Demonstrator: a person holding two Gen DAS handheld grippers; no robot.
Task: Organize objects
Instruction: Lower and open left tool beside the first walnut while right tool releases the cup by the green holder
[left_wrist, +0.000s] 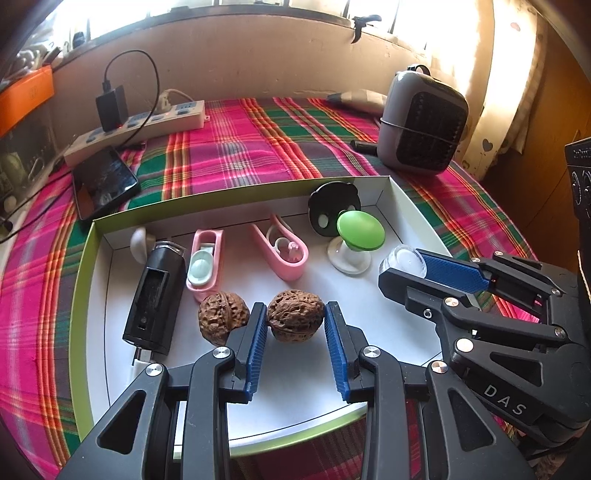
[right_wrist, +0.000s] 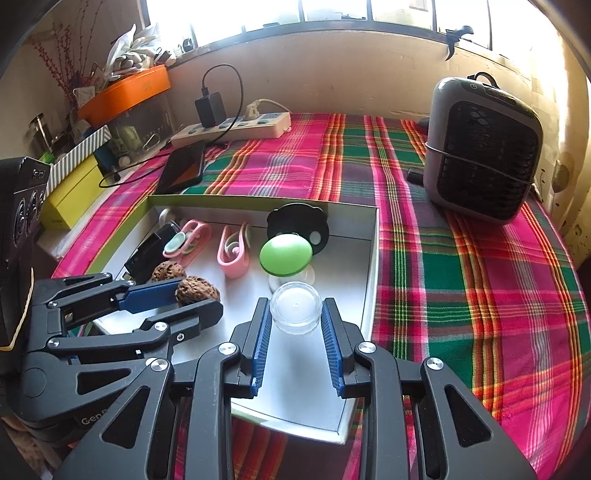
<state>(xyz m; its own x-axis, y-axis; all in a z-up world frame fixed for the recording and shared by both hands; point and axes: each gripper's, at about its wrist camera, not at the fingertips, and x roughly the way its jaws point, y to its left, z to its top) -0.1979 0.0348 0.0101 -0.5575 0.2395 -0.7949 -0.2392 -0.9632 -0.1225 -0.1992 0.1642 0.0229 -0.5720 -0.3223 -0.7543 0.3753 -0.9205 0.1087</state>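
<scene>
walnut (left_wrist: 295, 315) | left fingers (left_wrist: 258, 325) gripping it | right fingers (right_wrist: 264, 325) gripping clear jar (right_wrist: 295, 306)

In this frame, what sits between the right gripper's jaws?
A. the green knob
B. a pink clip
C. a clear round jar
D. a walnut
C: the right gripper has its jaws on either side of the clear round jar in the tray; the walnut sits between the left gripper's jaws instead.
</scene>
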